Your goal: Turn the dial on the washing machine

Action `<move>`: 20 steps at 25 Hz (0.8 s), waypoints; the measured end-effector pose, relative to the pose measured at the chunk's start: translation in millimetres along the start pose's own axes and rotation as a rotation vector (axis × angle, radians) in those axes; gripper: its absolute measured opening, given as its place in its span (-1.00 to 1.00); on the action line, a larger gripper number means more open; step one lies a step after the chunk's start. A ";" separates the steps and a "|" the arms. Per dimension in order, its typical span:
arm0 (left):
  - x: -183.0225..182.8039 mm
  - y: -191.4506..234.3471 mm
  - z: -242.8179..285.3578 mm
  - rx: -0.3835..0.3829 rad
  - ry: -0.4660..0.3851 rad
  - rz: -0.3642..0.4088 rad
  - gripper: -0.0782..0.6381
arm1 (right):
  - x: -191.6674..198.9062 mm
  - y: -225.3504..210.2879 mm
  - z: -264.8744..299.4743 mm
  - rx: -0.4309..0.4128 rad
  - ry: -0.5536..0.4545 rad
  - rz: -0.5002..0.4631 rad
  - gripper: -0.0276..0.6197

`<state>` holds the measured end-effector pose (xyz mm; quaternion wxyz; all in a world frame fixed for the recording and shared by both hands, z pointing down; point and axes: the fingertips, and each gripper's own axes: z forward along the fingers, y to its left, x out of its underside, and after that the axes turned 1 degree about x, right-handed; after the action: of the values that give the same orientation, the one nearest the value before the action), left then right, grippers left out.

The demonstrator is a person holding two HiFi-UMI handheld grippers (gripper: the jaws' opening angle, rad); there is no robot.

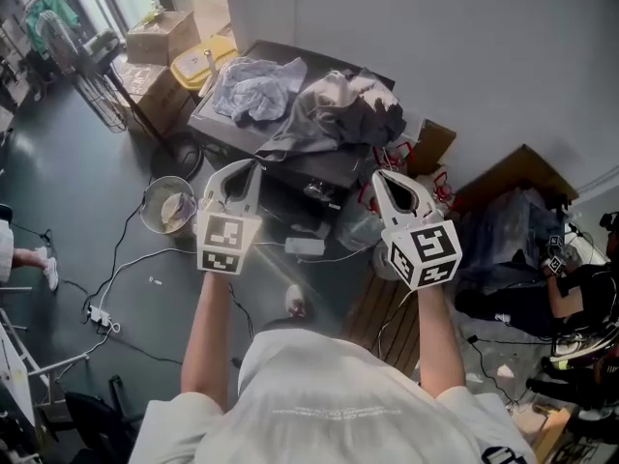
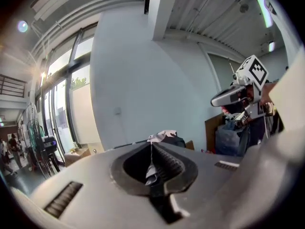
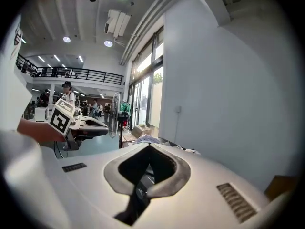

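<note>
Dial not in sight, presumably on the dark boxy machine (image 1: 314, 174) under heaped grey and black clothes (image 1: 309, 104) ahead: likely a stiff, ridged plastic knob to pinch across its rim; left gripper (image 1: 253, 167) and right gripper (image 1: 380, 176) both closed, empty.

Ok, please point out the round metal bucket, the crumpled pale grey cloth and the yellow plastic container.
round metal bucket (image 1: 147, 199): head view, left rim.
crumpled pale grey cloth (image 1: 253, 90): head view, its middle.
yellow plastic container (image 1: 189, 70): head view, top face.
</note>
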<state>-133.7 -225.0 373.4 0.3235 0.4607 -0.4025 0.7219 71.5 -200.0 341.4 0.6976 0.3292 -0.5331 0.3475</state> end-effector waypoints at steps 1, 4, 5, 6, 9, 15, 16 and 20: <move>3.4 2.3 9.3 0.005 0.007 -0.010 -0.74 | 1.8 -2.8 7.0 -0.001 -0.001 0.001 -0.87; 18.0 2.6 34.8 0.035 0.043 -0.048 -0.73 | 6.7 -18.1 20.5 0.010 -0.011 0.043 -0.87; 25.1 1.5 42.8 0.046 0.061 -0.072 -0.73 | 8.9 -23.8 23.6 0.013 -0.010 0.055 -0.87; 32.9 -0.8 50.9 0.059 0.080 -0.102 -0.73 | 12.0 -29.0 25.9 0.009 -0.008 0.065 -0.87; 59.0 -18.2 72.7 0.099 0.136 -0.196 -0.38 | 26.2 -42.1 30.7 -0.021 0.023 0.094 -0.87; 104.4 -62.0 105.7 0.181 0.110 -0.581 -0.11 | 58.5 -64.4 43.3 -0.072 0.117 0.103 -0.87; 111.9 -69.2 109.4 0.185 0.106 -0.632 -0.09 | 63.9 -65.6 44.2 -0.079 0.131 0.104 -0.87; 149.6 -90.5 124.2 0.152 0.132 -0.783 -0.09 | 82.7 -64.6 45.7 -0.096 0.179 0.108 -0.87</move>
<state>-62.5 -277.5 568.7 0.5641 0.5542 -0.1204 0.6001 117.7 -261.8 425.9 0.7376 0.2338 -0.5018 0.3866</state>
